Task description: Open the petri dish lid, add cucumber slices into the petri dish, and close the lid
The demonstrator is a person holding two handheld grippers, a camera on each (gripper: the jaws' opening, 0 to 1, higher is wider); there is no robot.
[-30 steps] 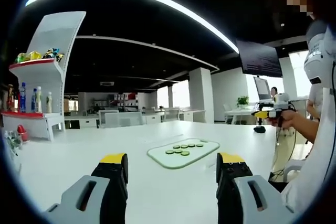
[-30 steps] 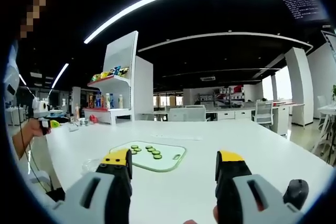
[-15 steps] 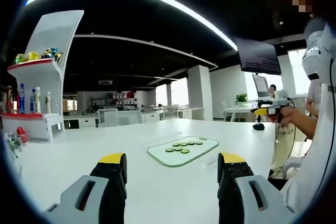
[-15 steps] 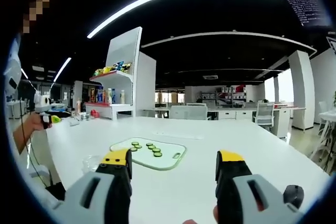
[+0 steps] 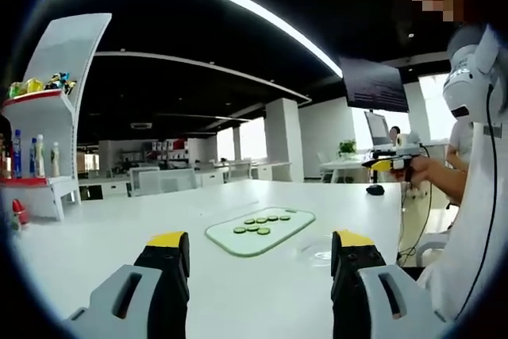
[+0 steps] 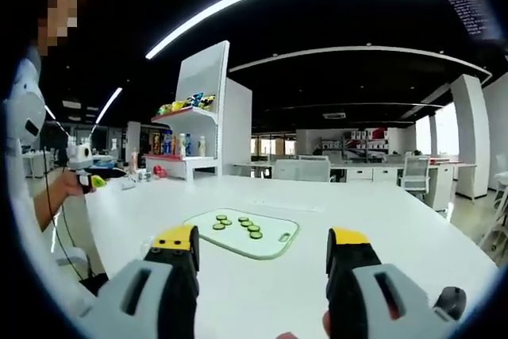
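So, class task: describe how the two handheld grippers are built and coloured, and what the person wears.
Each gripper, left gripper and right gripper, has two black jaws tipped yellow, on light grey bodies with slots. The person wears a white top; a thin dark cable runs down it.

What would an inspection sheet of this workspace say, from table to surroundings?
Surface: white table, mostly bare.
Job's things: cucumber slices lying on a pale cutting board; clear petri dish beside the board, lid state too faint to tell.
Clutter: dark computer mouse near the table edge.
Grippers: left hand-held gripper and right hand-held gripper both open, holding nothing.
Cables: thin cable hanging by the person's arm.
Surroundings: white shelf with bottles, office desks behind.
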